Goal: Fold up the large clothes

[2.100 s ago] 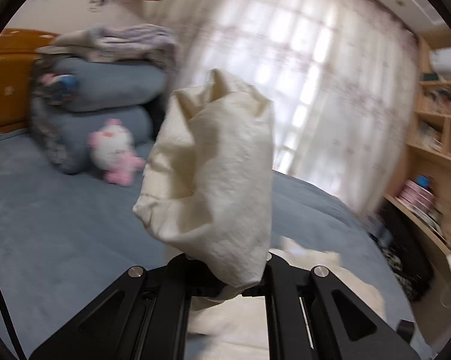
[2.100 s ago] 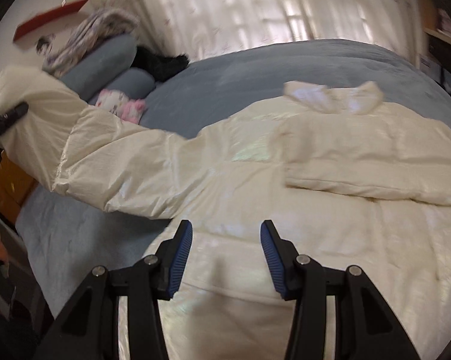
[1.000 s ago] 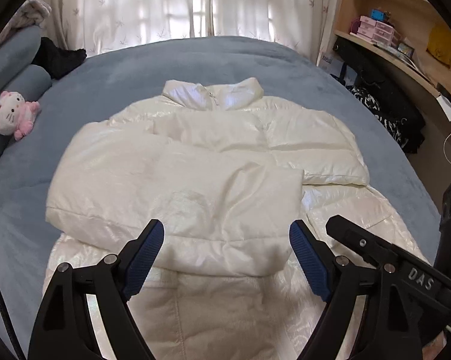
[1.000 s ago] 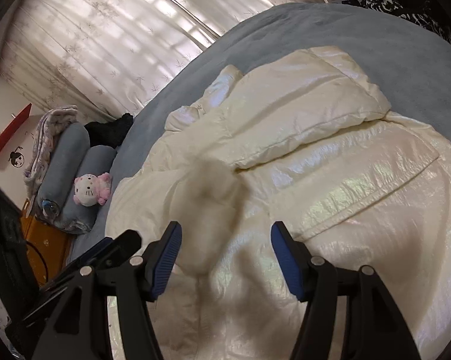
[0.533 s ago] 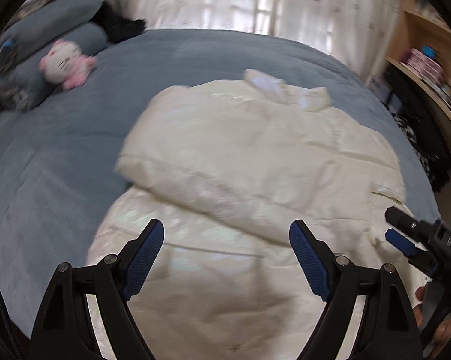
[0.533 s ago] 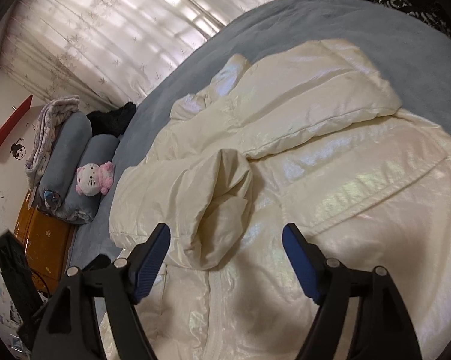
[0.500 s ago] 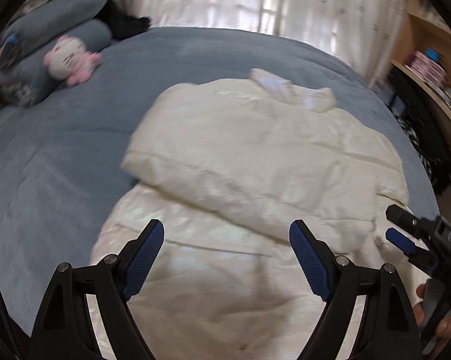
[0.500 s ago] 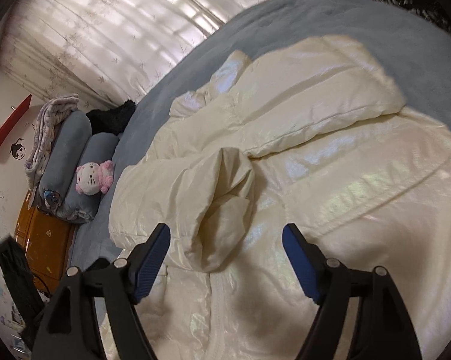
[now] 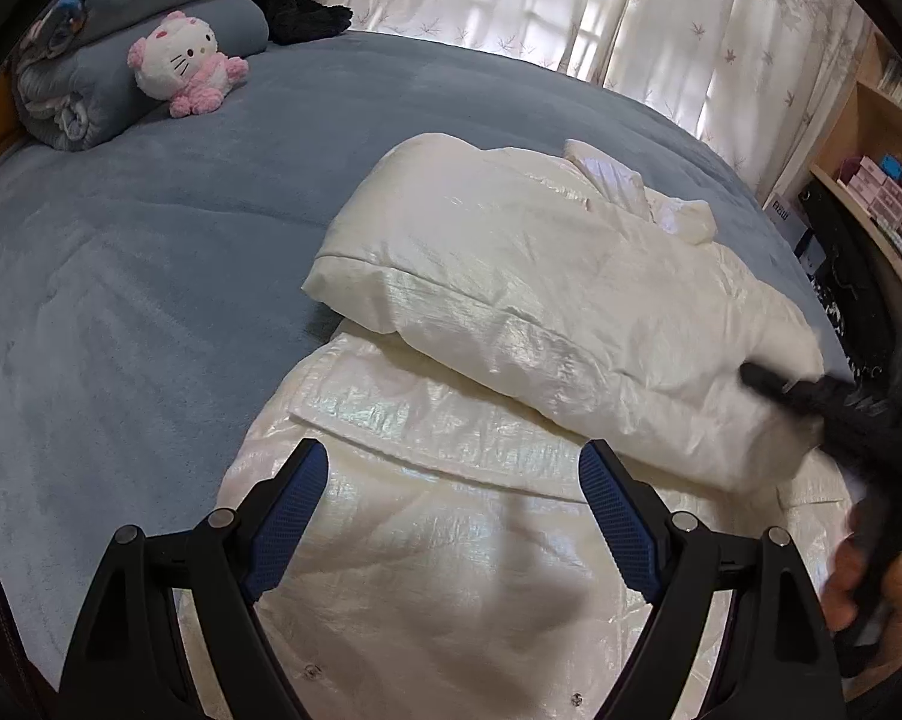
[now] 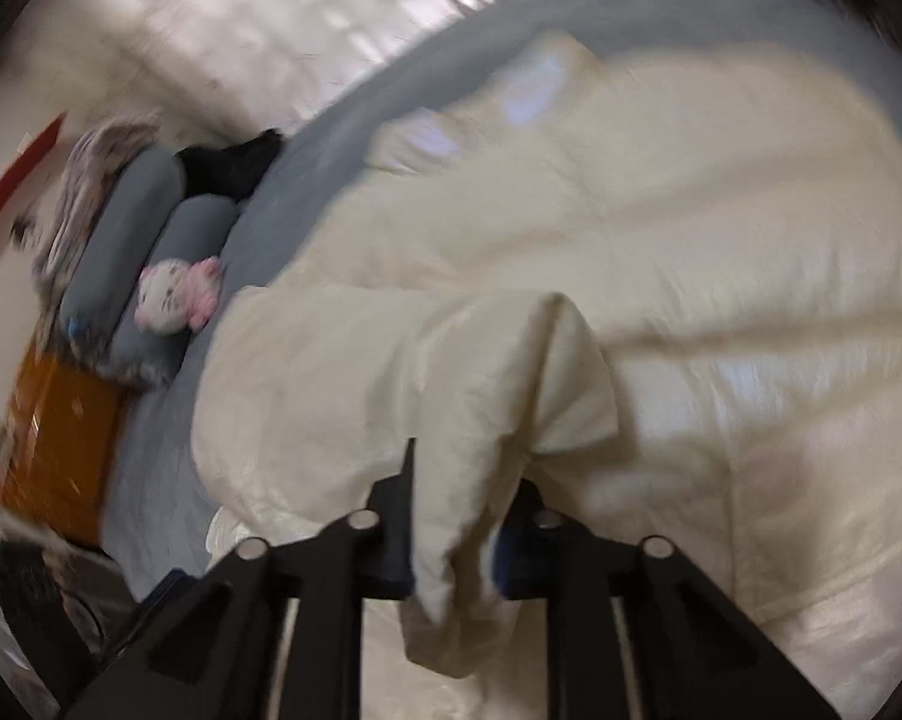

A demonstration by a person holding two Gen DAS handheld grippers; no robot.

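Observation:
A cream puffer jacket [image 9: 511,300] lies spread on the blue bed, with a sleeve [image 9: 481,300] folded across its body. My left gripper [image 9: 451,510] is open and empty, hovering over the jacket's lower front. My right gripper [image 10: 457,516] is shut on the cuff end of the folded sleeve [image 10: 469,420]; the right wrist view is blurred by motion. The right gripper also shows in the left wrist view [image 9: 823,396], at the sleeve's right end, held by a hand.
A Hello Kitty plush [image 9: 181,66] leans on rolled blue bedding [image 9: 121,60] at the head of the bed [image 9: 121,270]. Curtains [image 9: 571,12] hang behind. Shelves [image 9: 871,180] stand on the right. An orange headboard [image 10: 55,438] is at the left.
My right gripper has closed on the sleeve's cuff, having been open above it. My left gripper stays open and has shifted left, so the jacket sits further right in its view.

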